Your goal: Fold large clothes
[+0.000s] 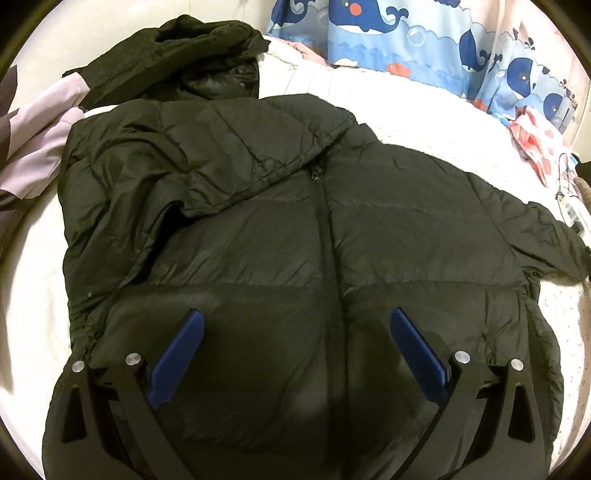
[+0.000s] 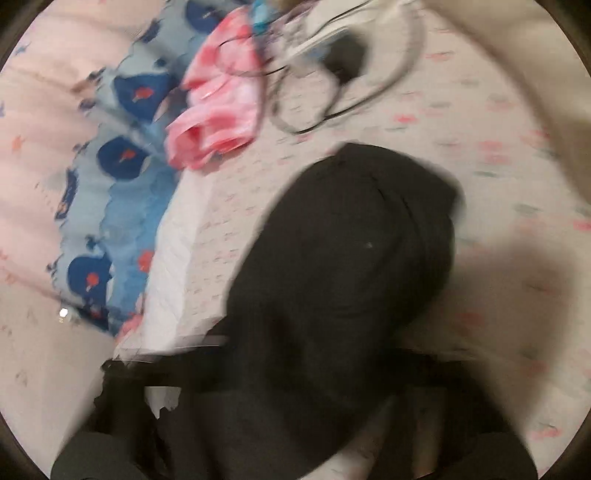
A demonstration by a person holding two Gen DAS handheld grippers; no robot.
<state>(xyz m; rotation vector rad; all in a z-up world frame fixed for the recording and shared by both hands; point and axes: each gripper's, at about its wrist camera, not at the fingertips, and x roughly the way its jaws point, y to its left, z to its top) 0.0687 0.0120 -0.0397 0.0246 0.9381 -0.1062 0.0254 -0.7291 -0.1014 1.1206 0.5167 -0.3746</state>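
A black puffer jacket (image 1: 280, 229) lies front-up on the white bed (image 1: 406, 114), zipper running down the middle, its left sleeve folded in over the chest and its right sleeve (image 1: 546, 236) stretched out to the right. My left gripper (image 1: 295, 325) is open, blue fingers (image 1: 181, 354) spread wide just above the jacket's lower front. The right wrist view is motion-blurred. It shows the black sleeve (image 2: 343, 251) lying on the flower-print sheet (image 2: 517, 155). The sleeve covers the right gripper's fingers, so its state is hidden.
Another dark garment (image 1: 177, 55) and a lilac garment (image 1: 40, 140) lie at the back left. A whale-print blue quilt (image 1: 406, 29) runs along the back. A pink cloth (image 2: 218, 110) and cables (image 2: 325, 74) lie near the sleeve end.
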